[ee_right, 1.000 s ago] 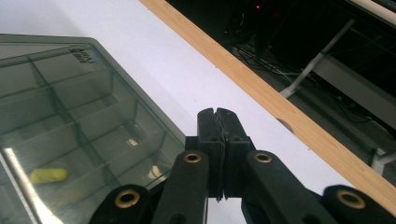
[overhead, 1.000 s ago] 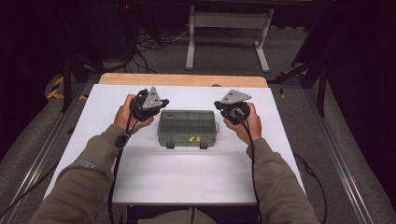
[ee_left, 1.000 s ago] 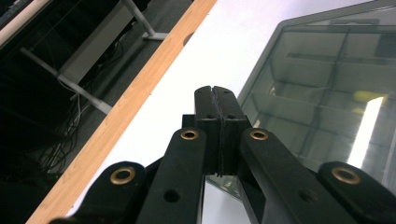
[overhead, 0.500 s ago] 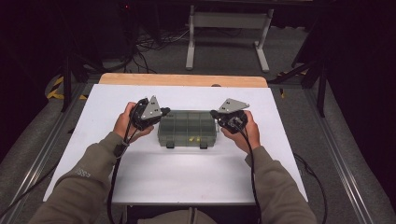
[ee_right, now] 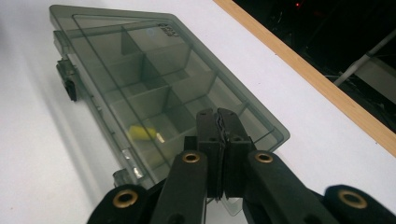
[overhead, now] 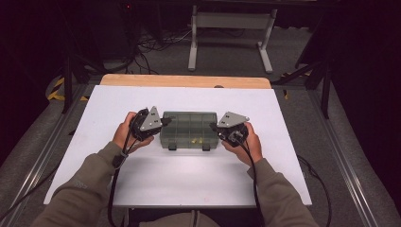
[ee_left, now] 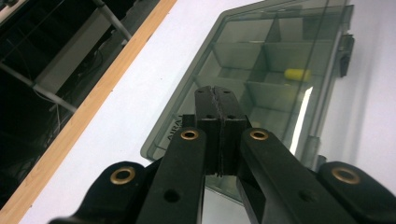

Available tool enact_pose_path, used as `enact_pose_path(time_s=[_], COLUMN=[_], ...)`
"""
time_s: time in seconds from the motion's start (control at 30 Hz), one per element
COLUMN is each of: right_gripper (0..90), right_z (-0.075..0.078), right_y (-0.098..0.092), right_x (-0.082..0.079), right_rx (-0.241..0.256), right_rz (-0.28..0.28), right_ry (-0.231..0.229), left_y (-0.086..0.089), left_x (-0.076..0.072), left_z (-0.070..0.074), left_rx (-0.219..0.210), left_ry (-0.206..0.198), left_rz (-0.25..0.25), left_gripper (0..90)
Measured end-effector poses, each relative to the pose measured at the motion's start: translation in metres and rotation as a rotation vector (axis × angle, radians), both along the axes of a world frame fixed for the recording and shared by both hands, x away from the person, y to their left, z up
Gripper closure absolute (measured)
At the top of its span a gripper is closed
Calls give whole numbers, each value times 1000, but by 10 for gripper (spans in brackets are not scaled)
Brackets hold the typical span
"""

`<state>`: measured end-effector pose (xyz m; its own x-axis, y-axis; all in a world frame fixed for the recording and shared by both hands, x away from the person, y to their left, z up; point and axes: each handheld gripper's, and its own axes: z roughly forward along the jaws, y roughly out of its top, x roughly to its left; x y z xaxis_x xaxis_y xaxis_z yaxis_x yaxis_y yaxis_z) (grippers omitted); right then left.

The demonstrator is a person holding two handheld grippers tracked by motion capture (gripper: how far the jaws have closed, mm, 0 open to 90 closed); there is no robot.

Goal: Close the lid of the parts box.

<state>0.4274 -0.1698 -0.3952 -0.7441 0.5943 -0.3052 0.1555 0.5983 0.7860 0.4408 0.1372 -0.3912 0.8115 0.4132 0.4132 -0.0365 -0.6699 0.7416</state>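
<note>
A: Where is the box?

B: The see-through grey box (overhead: pixel 190 130) sits on the white table (overhead: pixel 189 184), near the middle. Its lid is down. The two dark clips (overhead: pixel 172 146) on its front edge face the person.

A: What is inside?

B: It has little walls that make small rooms. A small yellow thing (ee_left: pixel 298 74) lies in one room near the clip side. The right gripper view shows it too (ee_right: pixel 142 132).

A: Is there any writing?

B: Yes. In the left gripper view, raised letters on the lid's corner (ee_left: pixel 173 132) look like "AIRA", but the black jaws hide the rest. In the right gripper view there is a small mark on the far corner (ee_right: pixel 169 31), too tiny to read.

A: What do the grippers do?

B: The left gripper (overhead: pixel 165 121) is at the left end of the box. Its jaws are pressed tight together with nothing between them. The right gripper (overhead: pixel 213 126) is at the right end. Its jaws are pressed together too, and hold nothing. Both tips sit just over the box ends; if they touch the lid cannot be told.

A: And the table?

B: A wooden strip (overhead: pixel 184 81) runs along its far edge.
</note>
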Motion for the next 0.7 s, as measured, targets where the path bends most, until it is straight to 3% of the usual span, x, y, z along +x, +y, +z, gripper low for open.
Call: enact_pose_path(time_s=[0.7], right_gripper=[893], right_z=[-16], right_y=[0], right_x=[-20], right_rx=[-8], right_rz=[23], right_ry=[7], left_y=[3], left_x=[-26], left_z=[-18], left_rx=[-13], left_ry=[17], left_rz=[-37], left_gripper=[900])
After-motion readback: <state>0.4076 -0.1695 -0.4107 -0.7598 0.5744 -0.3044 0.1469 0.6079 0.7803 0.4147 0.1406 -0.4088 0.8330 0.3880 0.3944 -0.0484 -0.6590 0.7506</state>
